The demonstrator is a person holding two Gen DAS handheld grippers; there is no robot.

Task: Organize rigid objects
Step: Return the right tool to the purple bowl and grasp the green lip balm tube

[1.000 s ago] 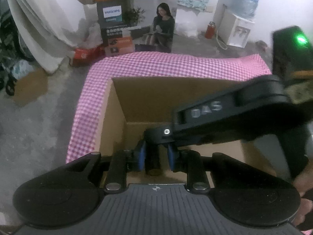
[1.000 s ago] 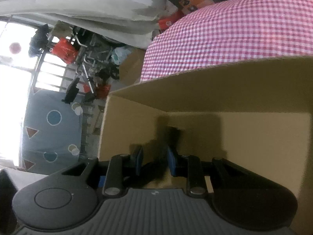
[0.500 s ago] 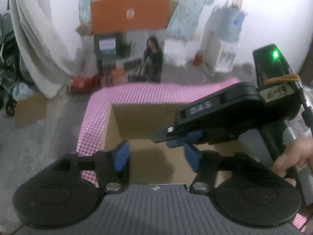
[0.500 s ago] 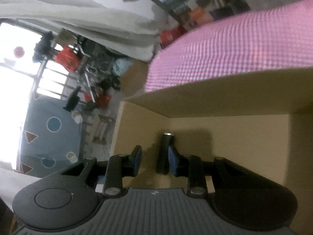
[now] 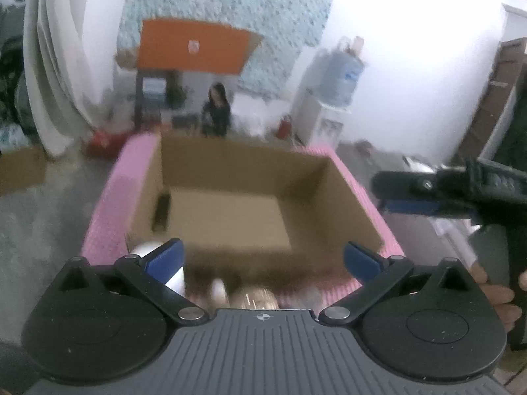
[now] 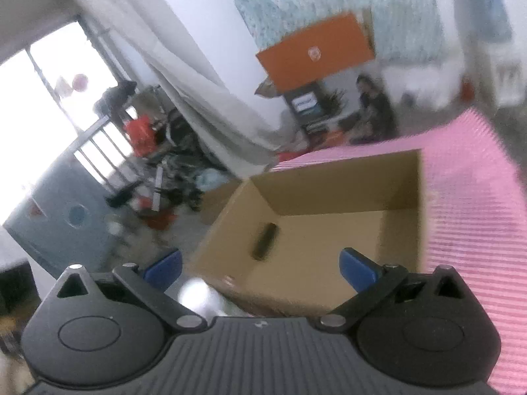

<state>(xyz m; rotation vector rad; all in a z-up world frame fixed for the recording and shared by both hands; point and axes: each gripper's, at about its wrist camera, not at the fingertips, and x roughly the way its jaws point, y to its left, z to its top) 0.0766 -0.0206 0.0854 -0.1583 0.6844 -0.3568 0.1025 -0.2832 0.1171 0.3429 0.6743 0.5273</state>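
Pale curtains hang along the left of the room ahead of you, with an orange panel against the patterned wall and a white water dispenser with a blue bottle farther right. Below them a pink checked cloth covers the surface, and an open brown cardboard box sits on it.

At the left wall of that box, on its floor, rests a small dark cylindrical object; the right wrist view shows it too, blurred and apart from both tools. Just in front of the box, near your left blue pad, sit a white rounded item and a couple of blurred pale things whose kind you cannot tell.

Your left gripper hangs over the near edge of the box with its jaws spread wide; they have just been opening, and nothing is between them. To the right of the box your right gripper shows side-on, with your hand on its handle. Its own view shows its jaws equally wide, just opened, gripping nothing.
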